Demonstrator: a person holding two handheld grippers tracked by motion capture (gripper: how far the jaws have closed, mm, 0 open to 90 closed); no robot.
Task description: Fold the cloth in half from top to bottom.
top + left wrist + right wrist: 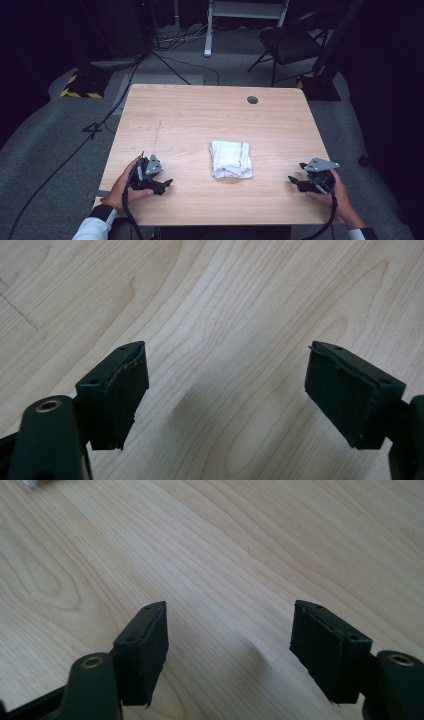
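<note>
I count one wooden table (200,115) in the high view, with one small round hole (252,100) in its top toward one o'clock. On it lies one folded white cloth (230,159), just past centre toward five o'clock. I have two grippers: the left gripper (167,183) at eight o'clock and the right gripper (292,179) at four o'clock, each with two black jaws spread apart. Two hands hold them, the left hand (127,184) and the right hand (337,192). Beyond the table, at one o'clock, stands one dark folding chair (290,42). At ten o'clock on the floor sits one yellow-and-black striped base (80,89).
</note>
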